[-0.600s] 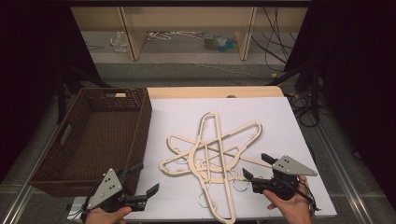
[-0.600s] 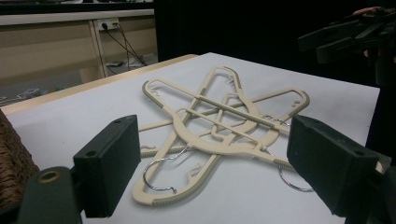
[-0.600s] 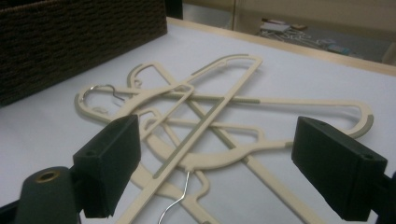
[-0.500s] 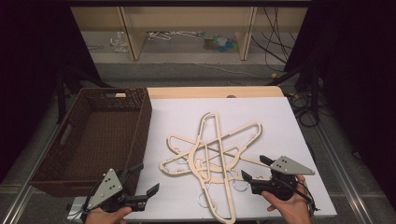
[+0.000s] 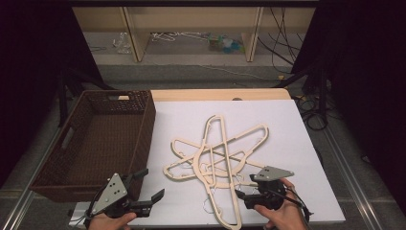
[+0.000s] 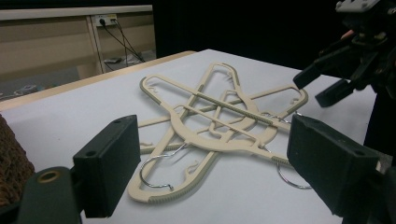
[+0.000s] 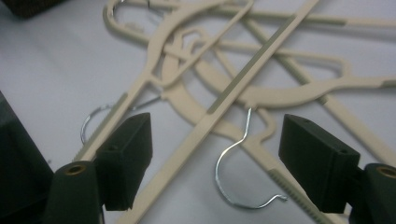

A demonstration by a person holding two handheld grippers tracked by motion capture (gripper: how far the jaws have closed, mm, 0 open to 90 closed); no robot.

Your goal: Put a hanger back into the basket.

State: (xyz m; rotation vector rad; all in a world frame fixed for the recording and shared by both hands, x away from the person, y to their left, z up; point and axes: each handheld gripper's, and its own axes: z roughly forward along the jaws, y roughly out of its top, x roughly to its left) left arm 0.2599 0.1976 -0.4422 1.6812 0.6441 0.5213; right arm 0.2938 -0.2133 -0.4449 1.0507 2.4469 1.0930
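Observation:
Several cream plastic hangers (image 5: pixel 215 153) with wire hooks lie crossed in a pile on the white table (image 5: pixel 287 129). My right gripper (image 5: pixel 244 186) hovers at the pile's near end, open. In the right gripper view its jaws (image 7: pixel 217 168) straddle one wire hook (image 7: pixel 233 172) and the hanger bars (image 7: pixel 261 93) without touching them. My left gripper (image 5: pixel 152 183) is at the near left, beside the basket's corner, open with nothing between its jaws. From the left gripper view (image 6: pixel 219 163) it faces the pile (image 6: pixel 224 116), with the right gripper (image 6: pixel 322 84) beyond.
A dark woven basket (image 5: pixel 143 129) stands at the table's left, its corner also in the left gripper view (image 6: pixel 9 158). Bare white tabletop lies right of and behind the pile. A wooden shelf (image 5: pixel 191 19) and cables sit on the floor beyond the table.
My right gripper has shifted a little to the left, closer over the near end of the hanger pile. The left gripper and the hangers have stayed put.

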